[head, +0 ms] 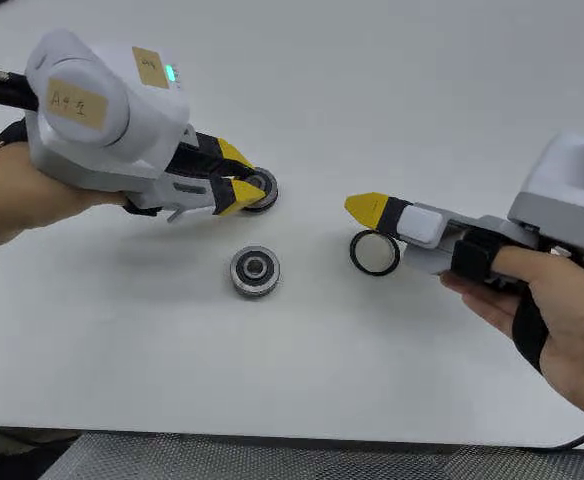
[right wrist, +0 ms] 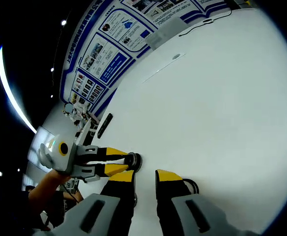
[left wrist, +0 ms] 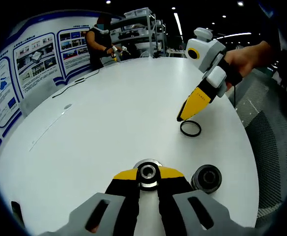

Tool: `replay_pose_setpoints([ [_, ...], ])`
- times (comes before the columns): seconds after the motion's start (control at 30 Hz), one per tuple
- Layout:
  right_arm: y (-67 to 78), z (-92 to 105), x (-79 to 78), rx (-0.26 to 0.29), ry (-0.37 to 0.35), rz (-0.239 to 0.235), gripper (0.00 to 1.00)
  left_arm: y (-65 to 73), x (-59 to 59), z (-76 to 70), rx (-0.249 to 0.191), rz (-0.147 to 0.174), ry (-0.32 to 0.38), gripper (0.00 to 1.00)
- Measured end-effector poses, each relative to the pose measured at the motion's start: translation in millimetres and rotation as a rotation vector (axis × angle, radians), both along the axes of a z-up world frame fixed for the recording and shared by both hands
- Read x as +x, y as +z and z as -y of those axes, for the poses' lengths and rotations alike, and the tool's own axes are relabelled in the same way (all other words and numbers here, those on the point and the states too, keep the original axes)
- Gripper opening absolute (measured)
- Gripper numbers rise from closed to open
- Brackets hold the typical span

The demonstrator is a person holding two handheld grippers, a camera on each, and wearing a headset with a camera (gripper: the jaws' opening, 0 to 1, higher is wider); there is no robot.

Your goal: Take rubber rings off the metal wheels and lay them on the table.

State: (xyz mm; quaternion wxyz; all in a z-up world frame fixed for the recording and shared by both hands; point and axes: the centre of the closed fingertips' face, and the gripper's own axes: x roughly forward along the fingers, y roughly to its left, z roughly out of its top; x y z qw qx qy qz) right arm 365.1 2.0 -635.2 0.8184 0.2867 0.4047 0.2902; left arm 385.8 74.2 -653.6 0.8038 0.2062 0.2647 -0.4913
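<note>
Left gripper [head: 241,173]: jaws clamped on one metal wheel [head: 264,188]. Right gripper [right wrist: 144,176]: jaws slightly parted, empty, beside a freed rubber ring [head: 375,252] on the table [head: 392,90]. Second wheel [head: 255,270], apparently still ringed, likely needs gripping next.

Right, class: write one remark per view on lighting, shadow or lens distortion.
Head view: soft, even light, faint shadows on the white table beside the free dark metal wheel and the loose black rubber ring. Left gripper view: fisheye bows the table edge; the left claw, shut on a second metal wheel, looks sharp. Right gripper view: rolled, bright light streak at left.
</note>
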Motion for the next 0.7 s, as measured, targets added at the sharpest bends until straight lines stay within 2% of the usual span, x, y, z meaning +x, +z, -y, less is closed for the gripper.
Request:
replay_pose_setpoints([
  [0.2, -2.7, -15.5, 2.6, 0.035, 0.046, 0.005, 0.22, 0.6, -0.6, -0.1, 0.000, -0.001, -0.008, 0.13],
  [0.4, -1.8, -39.9, 9.7, 0.100, 0.094, 0.008, 0.27, 1.0, -0.9, 0.0, -0.013, -0.005, -0.017, 0.13],
  [0.47, -2.2, -48.3, 10.9, 0.119, 0.111, 0.002, 0.31, 1.1, -1.2, 0.1, -0.016, 0.003, -0.024, 0.13],
  [0.53, -2.2, -56.2, 11.9, 0.136, 0.125, -0.002, 0.33, 1.7, -2.0, 1.2, 0.001, 0.049, -0.071, 0.13],
  [0.57, -1.9, -59.2, 12.1, 0.145, 0.132, -0.004, 0.34, 1.4, -2.2, 1.1, -0.007, 0.031, -0.054, 0.13],
  [0.7, -5.2, -64.6, 16.9, 0.157, 0.131, -0.013, 0.37, 2.7, -2.2, 2.9, -0.008, 0.031, -0.062, 0.13],
])
